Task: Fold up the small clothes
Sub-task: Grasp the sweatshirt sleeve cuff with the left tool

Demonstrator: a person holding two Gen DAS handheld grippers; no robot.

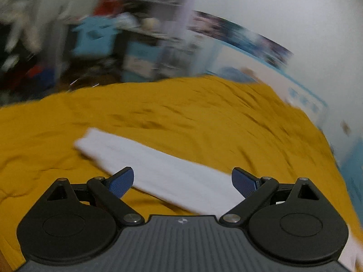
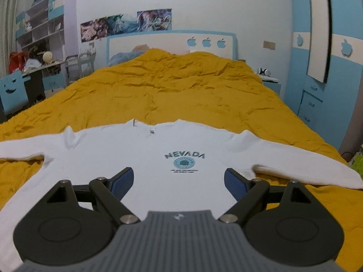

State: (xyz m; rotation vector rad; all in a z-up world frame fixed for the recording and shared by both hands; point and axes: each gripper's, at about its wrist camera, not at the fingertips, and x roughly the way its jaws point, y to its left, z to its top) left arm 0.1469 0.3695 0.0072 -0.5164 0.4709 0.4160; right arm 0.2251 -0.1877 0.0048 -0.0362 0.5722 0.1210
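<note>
Right tool (image 2: 179,182) hangs just above the lower chest of the white shirt (image 2: 140,156), fingers spread wide apart, nothing between them. The shirt lies face up and flat on the yellow bedspread (image 2: 181,90), collar pointing away toward the headboard (image 2: 172,43), both long sleeves stretched out to either side. On the chest, just ahead of the tool, a dark "NEVADA" print (image 2: 185,155) arches over a round blue emblem with two small lines of text too fine to read. The fabric looks smooth, with a few soft creases near the shoulder on the left of that view.

Over to the left wrist view, heavily blurred: left tool (image 1: 182,181) is also spread wide, holding nothing. One white sleeve (image 1: 147,165) runs diagonally across the bedspread, and passes right under the gap between the blue fingertips (image 1: 123,179). Whether the tool touches the cloth, I cannot tell.
</note>
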